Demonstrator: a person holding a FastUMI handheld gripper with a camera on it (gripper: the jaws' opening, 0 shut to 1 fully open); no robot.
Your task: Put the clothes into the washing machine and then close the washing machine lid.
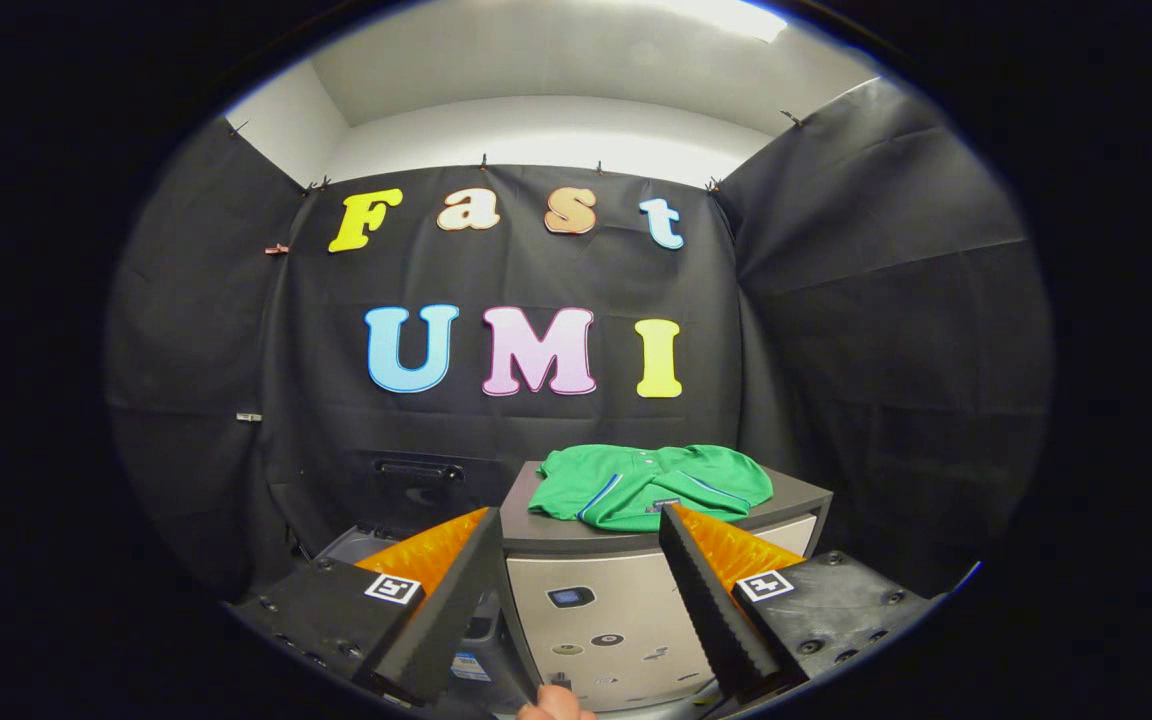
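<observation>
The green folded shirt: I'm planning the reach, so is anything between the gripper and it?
Nothing visible blocks it. The green folded shirt lies on the dark top of the grey cabinet, beyond the open gripper, whose fingers hold nothing.

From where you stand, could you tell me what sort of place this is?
Probably a mock laundry corner in a cloth-walled recording booth: a green shirt lies on a grey cabinet, the open gripper held short of it, black cloth wall behind.

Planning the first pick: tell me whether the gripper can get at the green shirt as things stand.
Probably yes. The gripper is open, the green shirt lies uncovered on the grey cabinet just beyond the fingers, and nothing stands between.
</observation>
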